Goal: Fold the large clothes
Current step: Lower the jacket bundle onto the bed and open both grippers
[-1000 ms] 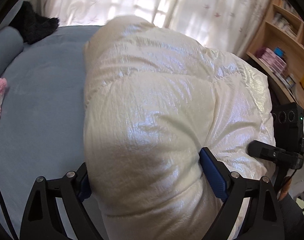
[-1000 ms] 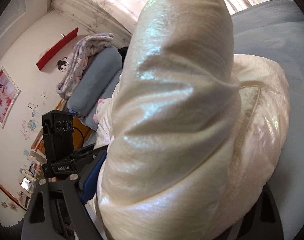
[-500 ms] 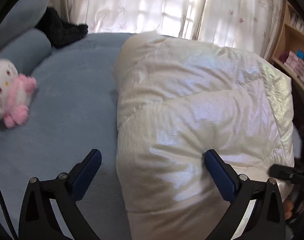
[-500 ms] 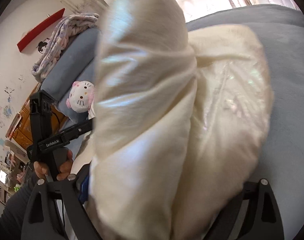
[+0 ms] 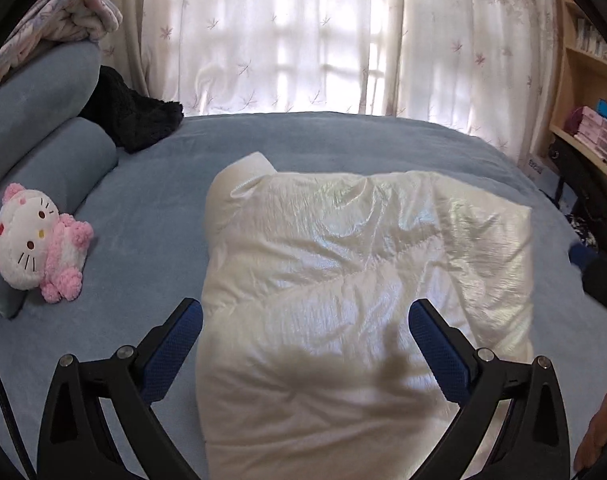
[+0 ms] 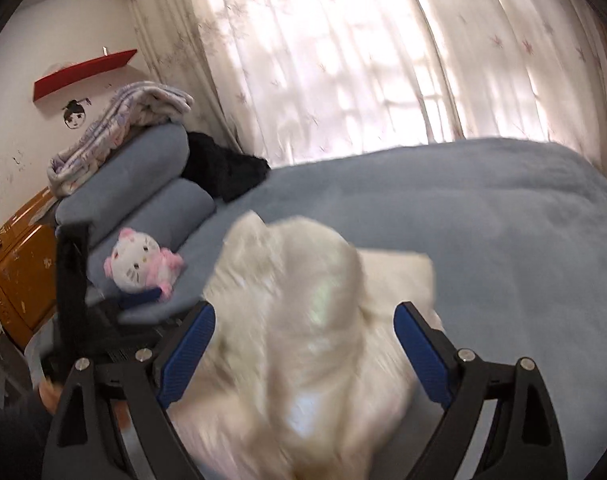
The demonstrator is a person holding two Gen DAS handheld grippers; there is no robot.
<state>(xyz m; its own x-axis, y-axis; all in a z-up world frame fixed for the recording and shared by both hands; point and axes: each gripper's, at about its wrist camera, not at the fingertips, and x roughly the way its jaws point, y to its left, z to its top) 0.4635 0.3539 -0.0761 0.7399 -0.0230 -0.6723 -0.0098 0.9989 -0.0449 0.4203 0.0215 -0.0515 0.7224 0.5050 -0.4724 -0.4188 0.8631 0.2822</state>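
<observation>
A cream, shiny puffer jacket (image 5: 343, 300) lies folded into a thick rectangle on the blue bed (image 5: 151, 208). My left gripper (image 5: 303, 320) hovers over the jacket's near end, open wide, with its blue pads (image 5: 175, 340) clear of the fabric. In the right wrist view the jacket (image 6: 303, 340) is blurred and lies below and between the jaws of my right gripper (image 6: 303, 320), which stands open with its pads (image 6: 419, 344) off the cloth. The left gripper's black body (image 6: 69, 280) shows at the left of that view.
A pink and white plush cat (image 5: 31, 244) lies at the bed's left beside blue bolsters (image 5: 51, 168). A black fuzzy garment (image 5: 135, 116) sits at the far left corner. Curtains (image 5: 323, 40) hang behind the bed. A wooden bookshelf (image 5: 583, 100) stands on the right.
Both grippers have let go of the jacket and lifted back from it. The jacket roll that rose between the right jaws now lies flat on the bed. The left jaws have opened wider.
</observation>
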